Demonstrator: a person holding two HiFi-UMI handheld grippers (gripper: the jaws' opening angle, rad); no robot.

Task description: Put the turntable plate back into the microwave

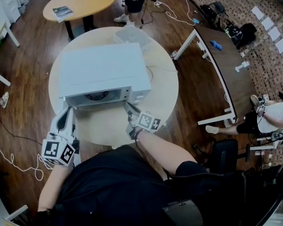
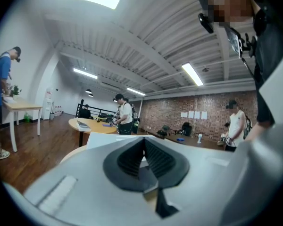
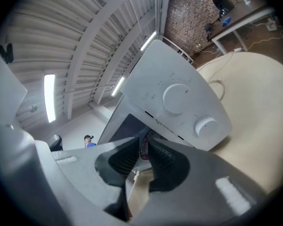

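While the big round beige table (image 1: 166,95) carries it, the boxy white microwave (image 1: 104,69) faces the person, and there's the round dark-patterned turntable plate (image 1: 96,96), lying inside its cavity. Left gripper (image 2: 143,141) sits at the oven's front left corner, jaws pressed together on nothing. Right gripper (image 3: 144,144) is below the two dials, jaws a narrow slit apart, pinching nothing.

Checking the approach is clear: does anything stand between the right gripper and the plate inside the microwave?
Nothing visible does. The right gripper points at the open front of the microwave. The plate lies inside and shows through the slim gap between the jaws.
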